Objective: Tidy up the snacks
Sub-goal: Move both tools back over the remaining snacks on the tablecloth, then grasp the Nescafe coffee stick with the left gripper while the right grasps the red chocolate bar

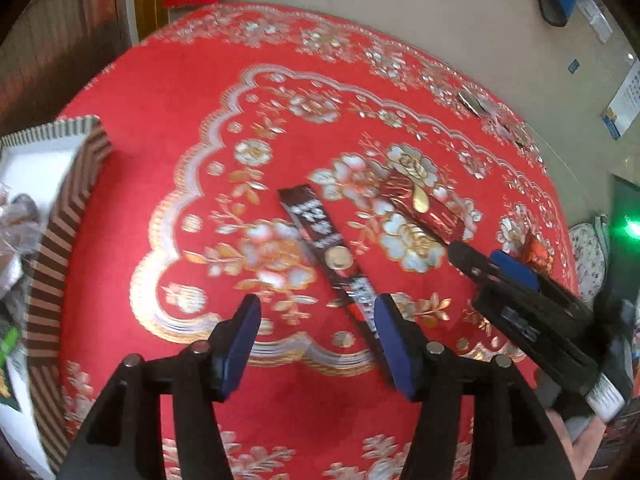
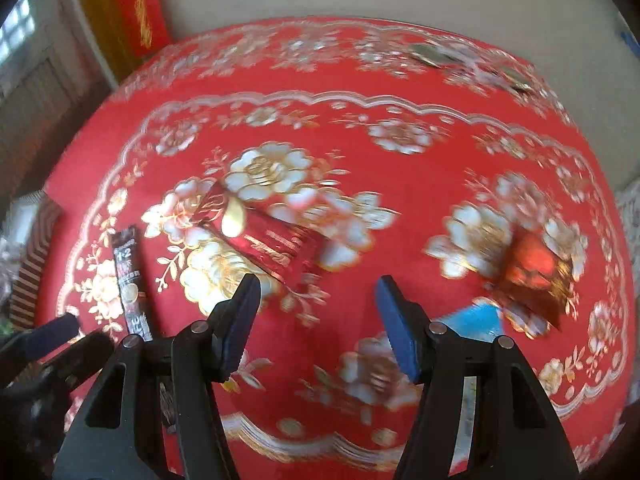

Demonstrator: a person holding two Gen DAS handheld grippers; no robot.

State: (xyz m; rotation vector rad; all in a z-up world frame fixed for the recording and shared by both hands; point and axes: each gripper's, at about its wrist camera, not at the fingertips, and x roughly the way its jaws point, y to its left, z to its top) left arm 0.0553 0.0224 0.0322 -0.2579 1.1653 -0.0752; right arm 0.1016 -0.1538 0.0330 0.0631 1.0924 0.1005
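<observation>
Snack pickup, mid-bench
Both your tools gape empty: left tool (image 1: 318, 340) over the long black sachet (image 1: 324, 248), right tool (image 2: 316, 320) nearing the shiny red foil packet (image 2: 268, 240); grab next.

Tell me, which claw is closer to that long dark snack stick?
Left. The left claw hangs open right over the dark stick's near end; the right claw sits farther off, by the red packet.
</observation>
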